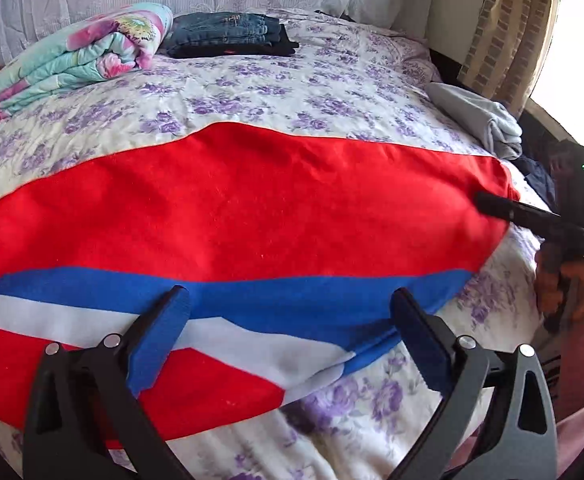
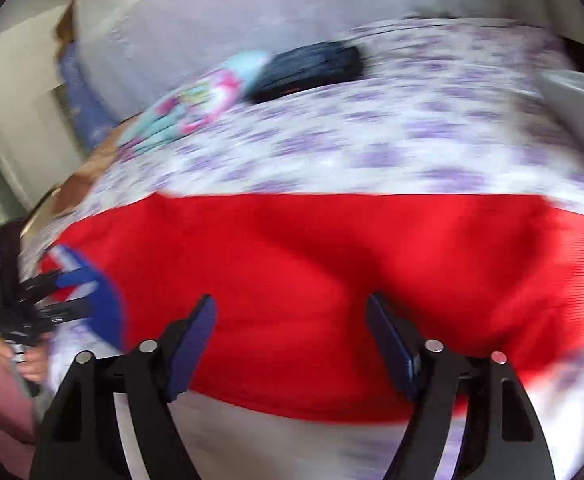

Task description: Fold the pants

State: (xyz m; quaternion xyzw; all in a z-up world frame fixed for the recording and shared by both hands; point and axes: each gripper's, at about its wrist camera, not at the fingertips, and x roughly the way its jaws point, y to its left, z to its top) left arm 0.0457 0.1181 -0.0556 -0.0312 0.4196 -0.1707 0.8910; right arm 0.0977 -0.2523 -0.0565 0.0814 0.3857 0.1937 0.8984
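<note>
Here, the red pants (image 1: 251, 200), with blue and white side stripes, lie spread flat across the bed (image 1: 332, 80), which serves as the landmark throughout. The left tool (image 1: 292, 312) hovers over the striped near edge of the pants, its pads apart and nothing pinched between them. The right tool (image 2: 292, 320) hangs over the plain red end toward the bed's right side, its pads likewise apart and clear of the cloth; this view is blurred, so fine contact cannot be judged.

To do the step well, each tool should probably pinch the near hem through both layers, level with the other, then carry the edge across evenly so the stripes line up and no slack bunches in the middle.

Toward the head of the bed sit a folded floral quilt (image 1: 75, 52) and, just beside it, a stack of folded dark jeans (image 1: 231, 34). A grey folded garment (image 1: 480, 120) lies near the bed's right edge, close to the pants' far corner; it may catch a wide swing. The middle of the bed beyond the pants shows only the flowered cover.
</note>
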